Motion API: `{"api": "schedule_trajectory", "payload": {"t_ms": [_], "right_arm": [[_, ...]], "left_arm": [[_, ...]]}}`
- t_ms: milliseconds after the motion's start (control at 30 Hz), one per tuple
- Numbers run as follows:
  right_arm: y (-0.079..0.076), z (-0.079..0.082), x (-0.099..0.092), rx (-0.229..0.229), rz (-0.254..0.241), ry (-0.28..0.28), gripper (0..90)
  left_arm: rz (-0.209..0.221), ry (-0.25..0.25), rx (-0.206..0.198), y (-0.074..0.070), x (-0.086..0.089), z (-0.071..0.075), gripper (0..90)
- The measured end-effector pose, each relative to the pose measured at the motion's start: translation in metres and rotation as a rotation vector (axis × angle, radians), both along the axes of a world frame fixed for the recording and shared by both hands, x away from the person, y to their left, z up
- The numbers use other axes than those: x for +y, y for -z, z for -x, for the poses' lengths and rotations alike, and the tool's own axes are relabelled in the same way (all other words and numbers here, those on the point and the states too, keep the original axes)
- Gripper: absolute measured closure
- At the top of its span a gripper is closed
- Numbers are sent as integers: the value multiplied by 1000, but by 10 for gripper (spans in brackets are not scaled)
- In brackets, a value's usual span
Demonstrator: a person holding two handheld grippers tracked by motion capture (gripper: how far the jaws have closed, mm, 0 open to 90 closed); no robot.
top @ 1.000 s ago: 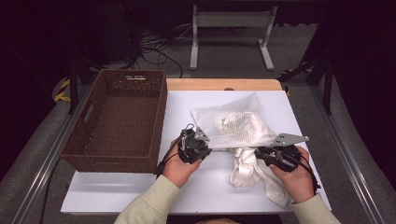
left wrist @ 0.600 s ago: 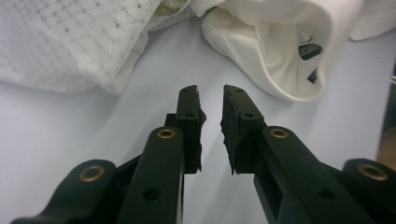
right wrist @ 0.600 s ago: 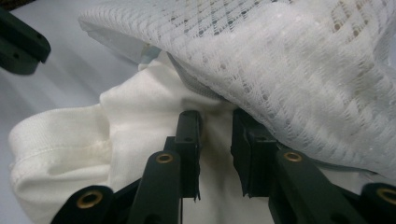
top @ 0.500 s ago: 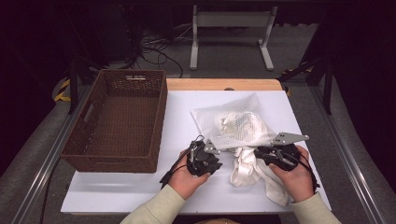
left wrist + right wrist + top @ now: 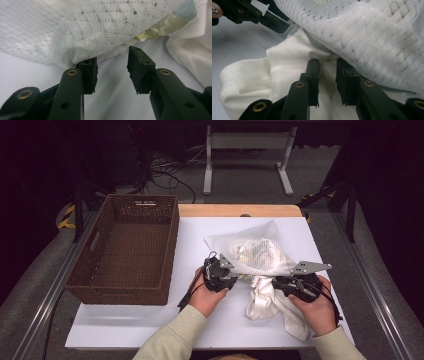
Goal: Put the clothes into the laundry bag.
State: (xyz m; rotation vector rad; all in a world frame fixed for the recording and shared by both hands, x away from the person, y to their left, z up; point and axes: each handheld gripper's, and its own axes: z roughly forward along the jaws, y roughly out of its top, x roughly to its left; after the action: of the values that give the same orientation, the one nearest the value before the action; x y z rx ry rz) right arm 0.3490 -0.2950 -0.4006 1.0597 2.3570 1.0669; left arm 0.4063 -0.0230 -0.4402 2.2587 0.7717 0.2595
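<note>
Mesh laundry bag (image 5: 255, 254) sits right of the basket (image 5: 127, 247), its edge just ahead of the left claw (image 5: 112, 71), jaws just opening, nothing between. Right claw (image 5: 327, 75) seems clenched on white cloth (image 5: 287, 72) under the bag.

Your right gripper (image 5: 327, 72) looks along its two black jaws at a heap of white cloth. The jaws stand a little apart, with cream cloth (image 5: 287, 67) in the gap; whether the pads press on it you cannot tell from here. A white mesh bag (image 5: 372, 37) drapes down from the top right and lies over the tip of the jaw on the right. The cream cloth bulges out to the left, its folded hem low at the left side. At the top left your other gripper (image 5: 254, 13) reaches in beside the mesh, above the pale tabletop (image 5: 234, 42).
</note>
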Motion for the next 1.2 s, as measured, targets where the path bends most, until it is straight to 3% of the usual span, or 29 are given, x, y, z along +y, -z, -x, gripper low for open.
{"api": "schedule_trajectory", "payload": {"t_ms": [267, 500, 567, 700, 1067, 1200], "right_arm": [[0, 0, 0, -1, 0, 2, 716], [0, 0, 0, -1, -1, 1, 714], [0, 0, 0, 0, 0, 1, 714], [0, 0, 0, -1, 0, 0, 714], [0, 0, -1, 3, -7, 0, 714], [0, 0, -1, 4, -6, 2, 714]], "left_arm": [[-19, 11, -3, 12, -15, -2, 577], [3, 8, -28, 17, -21, -5, 560], [5, 10, -32, 17, -22, -5, 631], [10, 24, -16, 15, -19, -5, 900], [-47, 86, 20, 4, -12, 8, 900], [-33, 80, -1, 3, -12, 9, 900]]}}
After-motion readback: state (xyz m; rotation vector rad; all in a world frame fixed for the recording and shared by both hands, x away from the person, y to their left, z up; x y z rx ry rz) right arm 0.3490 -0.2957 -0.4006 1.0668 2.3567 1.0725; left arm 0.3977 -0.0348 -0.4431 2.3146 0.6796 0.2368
